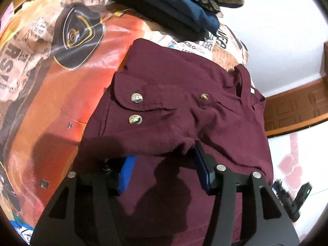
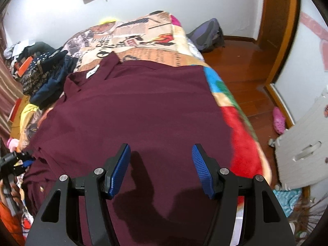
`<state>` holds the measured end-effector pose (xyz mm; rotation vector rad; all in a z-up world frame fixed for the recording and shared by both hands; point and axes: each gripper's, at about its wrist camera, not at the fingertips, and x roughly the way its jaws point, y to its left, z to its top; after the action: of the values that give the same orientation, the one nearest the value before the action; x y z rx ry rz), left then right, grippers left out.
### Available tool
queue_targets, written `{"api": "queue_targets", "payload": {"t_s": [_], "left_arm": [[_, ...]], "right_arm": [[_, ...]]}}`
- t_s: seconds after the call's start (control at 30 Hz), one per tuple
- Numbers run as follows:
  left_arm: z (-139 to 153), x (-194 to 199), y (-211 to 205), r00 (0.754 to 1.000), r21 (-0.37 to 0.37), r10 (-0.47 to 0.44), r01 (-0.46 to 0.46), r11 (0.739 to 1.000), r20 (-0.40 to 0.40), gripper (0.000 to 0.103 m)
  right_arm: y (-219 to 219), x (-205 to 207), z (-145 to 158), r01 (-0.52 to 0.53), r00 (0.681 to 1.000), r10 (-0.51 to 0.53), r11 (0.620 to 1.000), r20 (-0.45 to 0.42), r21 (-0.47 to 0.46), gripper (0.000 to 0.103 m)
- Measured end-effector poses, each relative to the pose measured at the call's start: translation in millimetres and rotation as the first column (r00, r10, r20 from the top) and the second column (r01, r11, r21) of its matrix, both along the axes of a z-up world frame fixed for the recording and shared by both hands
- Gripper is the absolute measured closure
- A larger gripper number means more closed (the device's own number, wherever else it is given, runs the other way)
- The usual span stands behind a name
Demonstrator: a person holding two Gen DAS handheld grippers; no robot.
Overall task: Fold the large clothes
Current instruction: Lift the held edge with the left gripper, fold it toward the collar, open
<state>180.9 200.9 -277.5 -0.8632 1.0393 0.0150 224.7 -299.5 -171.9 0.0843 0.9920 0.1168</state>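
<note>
The dark maroon button-up shirt lies spread across the bed, over the colourful printed blanket, collar toward the far wall, and the left side is already turned over onto the body. The danger sits right there: the left gripper has its jaws spread wide, with the edge of the folded-over maroon panel with the metal snap buttons draped loosely across the blue pads, so nothing pins that cloth. Pull away at an angle and a fingertip could drag the flap back open, or leave the bunched ridge near the pads as a crease. The shirt's right side lies close to the blanket's edge above the wooden floor; a hard tug from there could slide the garment off. The stack of folded dark blue clothes sits just beyond the shirt, so a sloppy sweep could knock into it. As for pose, the left gripper is low, nosed under the fold's edge, pointing up the shirt. The right gripper hovers above the lower body of the shirt, jaws wide, holding nothing, and casts its shadow on flat cloth.
</note>
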Motion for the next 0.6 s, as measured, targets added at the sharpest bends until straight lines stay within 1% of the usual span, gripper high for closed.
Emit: {"api": "queue_targets", "payload": {"t_s": [0.07, 0.17, 0.27, 0.3, 0.37, 0.4, 0.43, 0.47, 0.53, 0.57, 0.6], "left_arm": [[0, 1, 3, 1.0, -0.014, 0.012, -0.012, 1.0, 0.001, 0.049], [3, 2, 6, 0.999, -0.014, 0.029, -0.029, 0.999, 0.013, 0.049], [7, 6, 9, 0.999, 0.01, 0.038, -0.038, 0.999, 0.03, 0.049], [10, 8, 9, 0.999, 0.033, 0.036, -0.038, 0.999, 0.032, 0.049], [16, 10, 7, 0.999, 0.082, 0.034, -0.038, 0.996, 0.041, 0.054], [23, 12, 4, 0.998, 0.121, 0.024, -0.03, 0.992, 0.054, 0.06], [29, 13, 2, 0.998, 0.155, 0.012, -0.022, 0.988, 0.066, 0.069], [36, 13, -1, 0.997, 0.195, -0.003, -0.013, 0.981, 0.081, 0.072], [56, 10, -9, 0.993, 0.309, -0.027, -0.01, 0.951, 0.115, 0.079], [61, 9, -10, 0.992, 0.344, -0.033, -0.011, 0.939, 0.123, 0.079], [69, 7, -14, 0.99, 0.398, -0.042, -0.014, 0.917, 0.133, 0.079]], "right_arm": [[-13, -9, 0, 0.031, 0.999, -0.031, 0.999, -0.007, -0.016, 0.045], [-32, -24, -1, 0.083, 0.996, -0.084, 0.996, -0.026, -0.033, 0.045], [-45, -32, -8, 0.13, 0.99, -0.131, 0.991, -0.05, -0.027, 0.045], [-47, -32, -11, 0.142, 0.988, -0.143, 0.99, -0.06, -0.021, 0.045], [-50, -31, -16, 0.162, 0.984, -0.161, 0.987, -0.077, -0.002, 0.045], [-51, -31, -18, 0.168, 0.983, -0.167, 0.986, -0.081, 0.012, 0.045], [-50, -29, -19, 0.171, 0.982, -0.169, 0.985, -0.082, 0.021, 0.045], [-48, -28, -19, 0.171, 0.982, -0.168, 0.985, -0.081, 0.024, 0.045], [-45, -25, -19, 0.16, 0.984, -0.158, 0.987, -0.078, 0.027, 0.045], [-41, -22, -18, 0.15, 0.986, -0.148, 0.988, -0.074, 0.026, 0.045], [-38, -20, -16, 0.14, 0.988, -0.138, 0.99, -0.072, 0.025, 0.045]]}}
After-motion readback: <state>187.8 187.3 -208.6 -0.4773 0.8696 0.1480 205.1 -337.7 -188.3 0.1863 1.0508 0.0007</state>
